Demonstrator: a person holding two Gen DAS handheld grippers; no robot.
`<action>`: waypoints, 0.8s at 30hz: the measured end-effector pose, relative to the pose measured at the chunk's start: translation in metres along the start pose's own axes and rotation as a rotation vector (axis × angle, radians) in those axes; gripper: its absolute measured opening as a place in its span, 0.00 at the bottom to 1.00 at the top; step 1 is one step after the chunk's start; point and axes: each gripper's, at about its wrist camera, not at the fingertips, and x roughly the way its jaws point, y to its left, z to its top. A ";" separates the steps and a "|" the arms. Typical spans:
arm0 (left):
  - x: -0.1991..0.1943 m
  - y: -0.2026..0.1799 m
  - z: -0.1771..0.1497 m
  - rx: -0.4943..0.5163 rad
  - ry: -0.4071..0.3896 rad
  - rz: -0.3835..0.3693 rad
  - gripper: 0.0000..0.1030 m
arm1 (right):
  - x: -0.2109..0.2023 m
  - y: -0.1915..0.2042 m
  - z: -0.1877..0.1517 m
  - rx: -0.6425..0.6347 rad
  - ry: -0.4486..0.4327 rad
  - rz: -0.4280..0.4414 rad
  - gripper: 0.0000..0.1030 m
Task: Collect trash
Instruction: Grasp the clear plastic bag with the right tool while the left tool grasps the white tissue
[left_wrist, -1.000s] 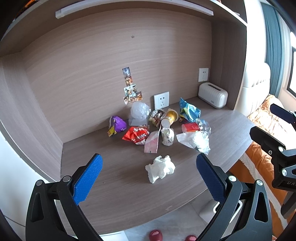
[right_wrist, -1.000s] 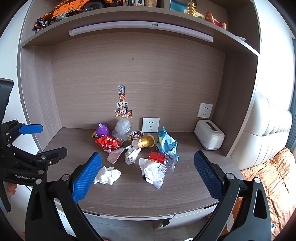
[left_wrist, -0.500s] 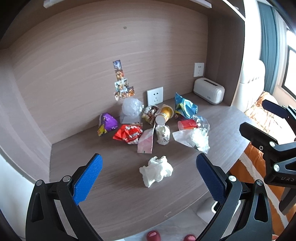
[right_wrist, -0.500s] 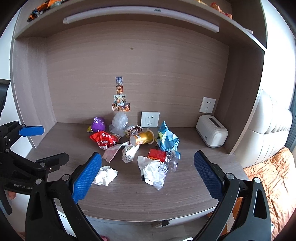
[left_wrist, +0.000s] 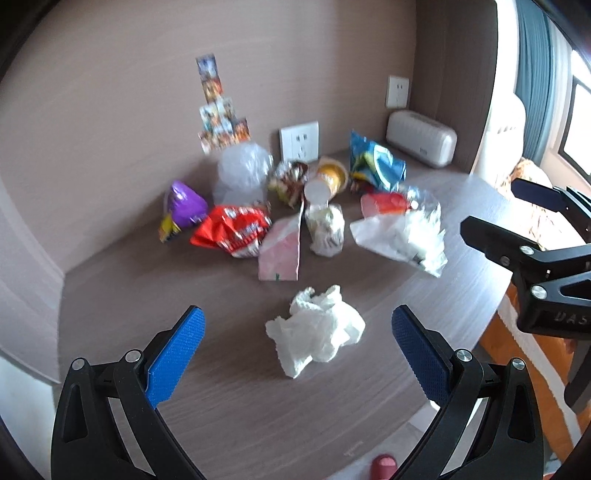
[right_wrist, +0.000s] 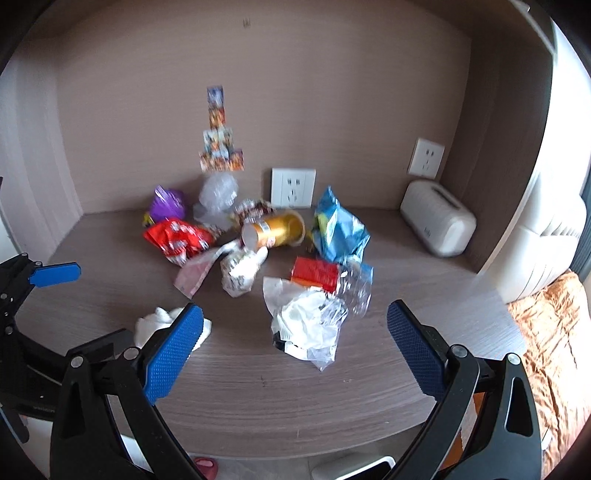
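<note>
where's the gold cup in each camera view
Left wrist: gold cup lies on its side, upper centre, white base toward the camera.
Right wrist: gold cup left of centre, just left of the blue bag.
Shared landmark: the wall socket behind it.

A wood-grain desk (right_wrist: 332, 398) sits in a matching alcove with two wall sockets (right_wrist: 293, 187), beside a cream headboard (right_wrist: 546, 251) and orange bedding (right_wrist: 550, 332).

A crumpled white tissue (left_wrist: 317, 326) lies nearest, apart from heaped wrappers (left_wrist: 231, 229) and a tipped gold cup (right_wrist: 275, 230).
</note>
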 end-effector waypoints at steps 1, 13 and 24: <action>0.010 0.000 -0.001 0.005 0.009 -0.002 0.96 | 0.010 0.001 -0.002 -0.002 0.014 -0.004 0.96; 0.074 -0.003 -0.008 0.026 0.080 -0.045 0.96 | 0.090 -0.017 -0.018 0.091 0.118 -0.003 0.96; 0.105 -0.006 -0.017 0.064 0.114 -0.094 0.43 | 0.121 -0.017 -0.028 0.109 0.159 0.028 0.60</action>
